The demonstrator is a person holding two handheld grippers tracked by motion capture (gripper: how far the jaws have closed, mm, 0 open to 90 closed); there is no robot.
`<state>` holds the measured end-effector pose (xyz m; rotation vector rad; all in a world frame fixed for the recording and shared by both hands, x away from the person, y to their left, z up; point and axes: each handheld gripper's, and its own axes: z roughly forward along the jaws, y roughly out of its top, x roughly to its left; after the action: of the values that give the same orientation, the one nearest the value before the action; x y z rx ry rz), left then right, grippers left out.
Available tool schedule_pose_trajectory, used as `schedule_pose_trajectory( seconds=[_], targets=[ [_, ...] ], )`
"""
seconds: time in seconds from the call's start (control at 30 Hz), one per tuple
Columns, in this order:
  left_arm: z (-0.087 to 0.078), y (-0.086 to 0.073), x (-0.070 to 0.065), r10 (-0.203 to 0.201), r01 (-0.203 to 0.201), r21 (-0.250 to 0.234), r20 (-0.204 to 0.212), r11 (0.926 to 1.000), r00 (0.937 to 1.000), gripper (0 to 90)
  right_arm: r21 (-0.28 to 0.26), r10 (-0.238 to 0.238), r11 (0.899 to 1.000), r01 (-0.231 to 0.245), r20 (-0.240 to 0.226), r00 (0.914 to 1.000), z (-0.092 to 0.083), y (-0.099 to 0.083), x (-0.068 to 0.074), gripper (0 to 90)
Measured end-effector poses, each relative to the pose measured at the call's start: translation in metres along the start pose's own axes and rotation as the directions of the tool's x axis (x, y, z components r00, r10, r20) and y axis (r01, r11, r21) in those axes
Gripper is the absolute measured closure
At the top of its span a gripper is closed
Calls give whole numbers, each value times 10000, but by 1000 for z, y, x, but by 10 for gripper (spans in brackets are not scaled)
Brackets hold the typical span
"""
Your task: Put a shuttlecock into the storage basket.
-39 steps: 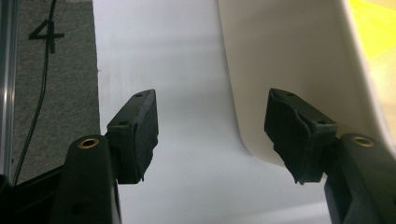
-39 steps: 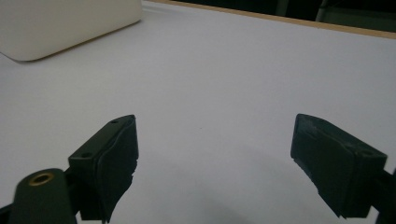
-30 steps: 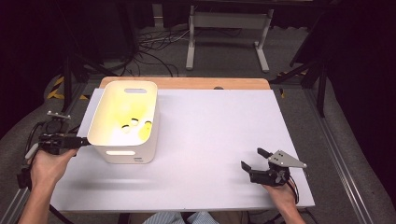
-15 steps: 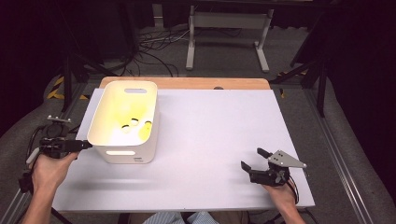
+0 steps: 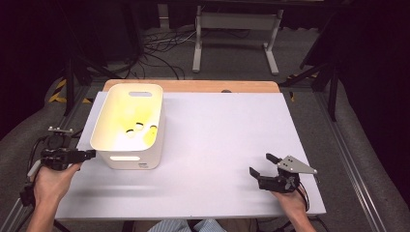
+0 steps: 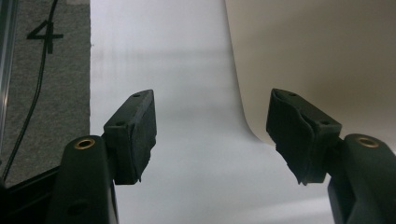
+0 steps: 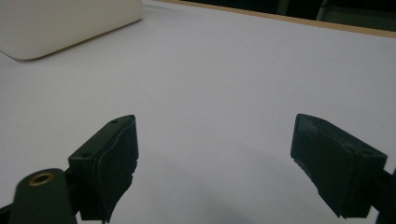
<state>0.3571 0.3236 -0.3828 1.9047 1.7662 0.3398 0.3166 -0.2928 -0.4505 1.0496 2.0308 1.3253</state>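
Observation:
A white plastic bin (image 5: 112,137) stands on the left of the white table (image 5: 217,130). A few small yellowish pieces (image 5: 139,127) lie in it, too small to identify. My left gripper (image 5: 91,154) is at the bin's near left corner, pointing at it. Its jaws are open and hold nothing (image 6: 212,116), and the bin's wall (image 6: 322,60) is just ahead on the right. My right gripper (image 5: 260,164) rests near the table's front right, open and not holding anything (image 7: 215,154). The bin (image 7: 60,23) lies far off at its upper left.
A wooden strip (image 5: 217,87) runs along the table's far edge. Beyond it, a metal stand (image 5: 234,36) and cables (image 5: 159,48) lie on the grey floor. Grey floor and a cable (image 6: 37,84) lie past the table's left edge.
My left gripper has drifted slightly toward the table's near edge beside the bin. The right gripper has not moved.

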Motion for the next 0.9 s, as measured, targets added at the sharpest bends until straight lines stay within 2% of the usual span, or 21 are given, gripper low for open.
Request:
schedule_pose_trajectory(
  seconds=[0.9],
  targets=[
    [4,-17,-4,89,-84,-336,157,9994,9998,343,-35,22,10000,-22,13,10000,0,0,0,153]
  ],
)
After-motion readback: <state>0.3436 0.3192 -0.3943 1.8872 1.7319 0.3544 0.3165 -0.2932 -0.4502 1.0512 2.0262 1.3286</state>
